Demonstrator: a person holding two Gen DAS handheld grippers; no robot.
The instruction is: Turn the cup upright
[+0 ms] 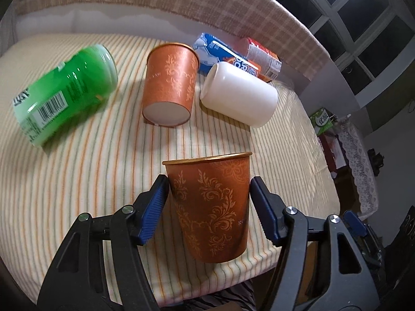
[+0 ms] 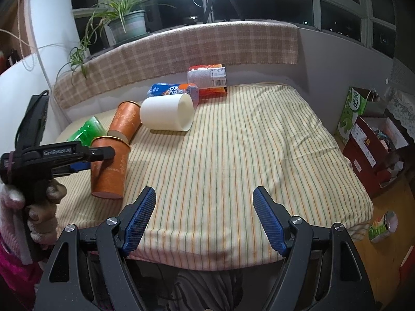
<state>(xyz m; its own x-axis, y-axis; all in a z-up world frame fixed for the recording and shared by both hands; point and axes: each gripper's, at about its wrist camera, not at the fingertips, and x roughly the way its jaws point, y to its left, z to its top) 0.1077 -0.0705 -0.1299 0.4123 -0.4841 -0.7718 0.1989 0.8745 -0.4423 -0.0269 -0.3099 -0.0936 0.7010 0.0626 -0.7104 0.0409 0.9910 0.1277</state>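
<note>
Striped bedding (image 2: 233, 134) in cream, orange and green covers the low surface under a dark window, with a plaid cloth (image 2: 181, 49) draped along the ledge behind and a potted plant (image 2: 124, 20) above it; several things lie tipped over on the stripes, which I take to be set out on purpose as practice pieces. Nearest the front edge stands an orange paper cup (image 1: 211, 207) with a leaf pattern, rim up and base down; the left gripper (image 1: 208, 207) has its blue pads on either side of the cup's wall, touching or very nearly so, and whether they are pressing or just letting go I cannot tell; the cup's base seems to rest on the bedding in the right wrist view, so this one looks already turned upright. Behind it a second orange cup (image 1: 170, 83) lies on its side with its white base toward the front, between a green bottle (image 1: 64, 93) and a white cup (image 1: 238, 96), both also toppled; snack packets (image 1: 233, 57) lie further back. The right gripper (image 2: 205, 217) hangs over bare bedding with its jaws spread wide and nothing between them, likely kept clear while the other hand works.
</note>
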